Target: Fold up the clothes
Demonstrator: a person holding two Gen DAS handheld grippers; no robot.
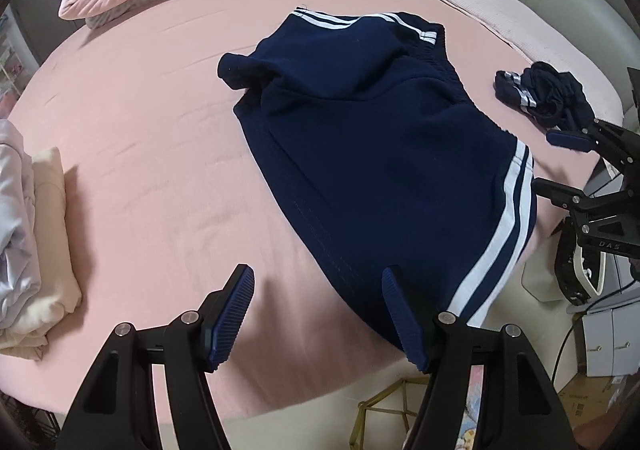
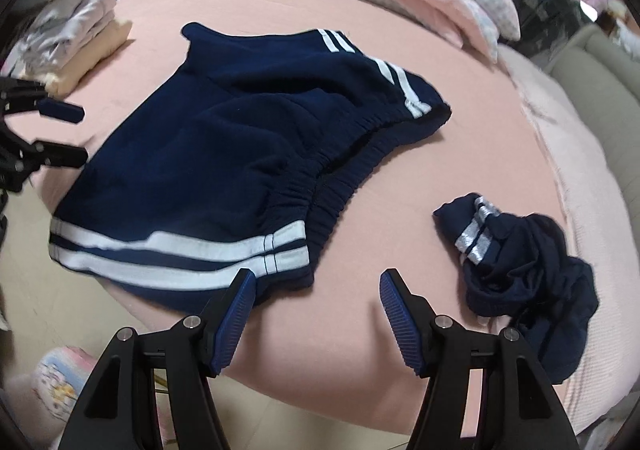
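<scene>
Navy trousers folded over on the pink bed — both grippers free.

Trousers lie doubled, waistband toward 1 o'clock in my right view, striped edge nearest me; my guess is mid-fold, another fold or squaring-up still due. Left gripper spread wide, holding nothing, right pad over the hem at 6 o'clock — contact unclear. Right gripper equally wide, empty, just off the striped corner. Crumpled navy garment at 3 o'clock, unfolded.
</scene>
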